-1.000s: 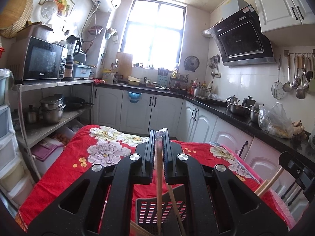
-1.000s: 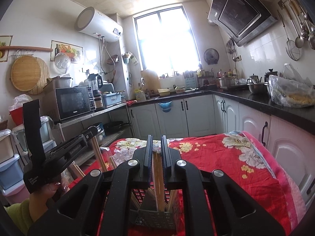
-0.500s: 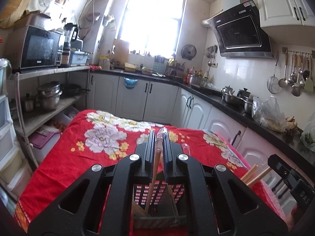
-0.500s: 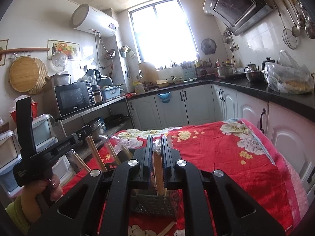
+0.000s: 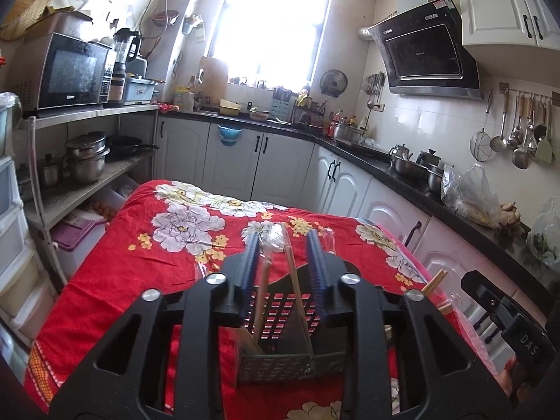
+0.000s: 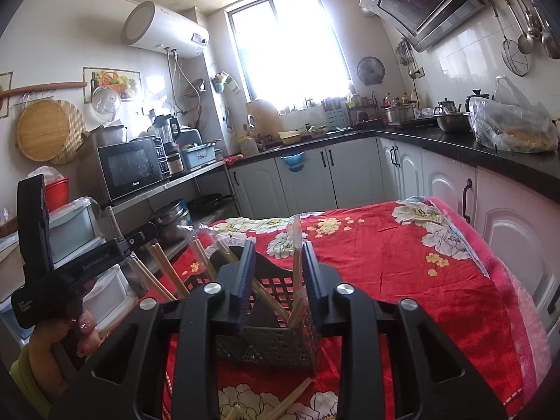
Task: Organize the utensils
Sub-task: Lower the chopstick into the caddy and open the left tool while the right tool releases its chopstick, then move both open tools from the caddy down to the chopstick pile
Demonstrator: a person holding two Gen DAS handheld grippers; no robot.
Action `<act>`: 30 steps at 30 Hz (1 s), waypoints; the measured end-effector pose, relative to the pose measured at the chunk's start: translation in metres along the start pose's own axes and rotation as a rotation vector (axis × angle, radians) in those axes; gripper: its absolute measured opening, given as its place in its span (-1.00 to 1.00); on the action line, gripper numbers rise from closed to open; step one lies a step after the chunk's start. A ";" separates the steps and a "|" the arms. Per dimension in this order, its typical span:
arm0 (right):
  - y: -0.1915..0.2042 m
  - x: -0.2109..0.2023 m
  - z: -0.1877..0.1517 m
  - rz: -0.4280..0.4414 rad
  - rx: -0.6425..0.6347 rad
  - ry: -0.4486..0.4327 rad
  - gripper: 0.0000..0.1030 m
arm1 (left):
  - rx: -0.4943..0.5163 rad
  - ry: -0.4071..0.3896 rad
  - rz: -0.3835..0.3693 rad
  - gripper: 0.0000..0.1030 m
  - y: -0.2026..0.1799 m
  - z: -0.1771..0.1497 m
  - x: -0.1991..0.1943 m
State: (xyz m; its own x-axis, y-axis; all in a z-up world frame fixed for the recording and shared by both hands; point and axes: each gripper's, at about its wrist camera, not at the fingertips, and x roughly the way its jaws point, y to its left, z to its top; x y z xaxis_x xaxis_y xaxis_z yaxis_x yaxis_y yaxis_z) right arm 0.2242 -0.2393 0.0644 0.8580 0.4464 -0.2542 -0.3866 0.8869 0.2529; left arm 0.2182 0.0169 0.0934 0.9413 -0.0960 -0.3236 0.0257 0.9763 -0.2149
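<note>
A grey perforated utensil basket [image 5: 276,367] stands on the red flowered tablecloth [image 5: 122,262], right under both grippers. My left gripper [image 5: 282,236] is opening. Two plastic-sleeved wooden chopsticks [image 5: 295,287] stand loose between its blue pads, lower ends in the basket. My right gripper [image 6: 278,246] is opening too. A sleeved pair of chopsticks [image 6: 296,262] leans near its right pad, dropping into the basket [image 6: 266,346]. More chopsticks [image 6: 164,273] stick out of the basket's left side.
Loose chopsticks [image 6: 294,399] lie on the cloth in front of the basket. A hand [image 6: 52,343] holds the left gripper's handle. White cabinets [image 5: 395,217] run along the table's right side and a shelf with pots [image 5: 84,161] along its left.
Both pairs of jaws have parted from shut, and the chopsticks they pinched now lean free in the basket. The left gripper has come a little closer to the basket.
</note>
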 end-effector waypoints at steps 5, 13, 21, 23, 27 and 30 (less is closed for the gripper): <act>-0.002 -0.003 -0.002 -0.003 0.006 0.007 -0.32 | -0.005 0.009 -0.013 -0.33 0.000 -0.003 -0.006; -0.005 -0.008 -0.005 -0.008 0.012 0.017 -0.18 | 0.003 0.024 -0.045 0.03 -0.005 -0.006 -0.017; -0.005 -0.014 -0.010 -0.010 0.010 0.031 -0.08 | 0.005 0.043 -0.070 0.35 -0.007 -0.011 -0.027; -0.006 -0.016 -0.012 -0.010 0.012 0.036 -0.04 | 0.012 0.050 -0.079 0.42 -0.008 -0.013 -0.031; -0.005 -0.018 -0.018 -0.011 0.009 0.057 0.00 | 0.015 0.078 -0.088 0.52 -0.007 -0.021 -0.036; -0.005 -0.018 -0.025 -0.010 0.007 0.081 0.03 | 0.018 0.106 -0.091 0.57 -0.006 -0.029 -0.038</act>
State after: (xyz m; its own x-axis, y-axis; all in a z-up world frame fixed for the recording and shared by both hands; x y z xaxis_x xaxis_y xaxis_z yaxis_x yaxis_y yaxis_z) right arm 0.2022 -0.2492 0.0448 0.8314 0.4462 -0.3312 -0.3756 0.8905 0.2569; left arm 0.1723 0.0090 0.0799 0.8939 -0.2037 -0.3993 0.1166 0.9658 -0.2318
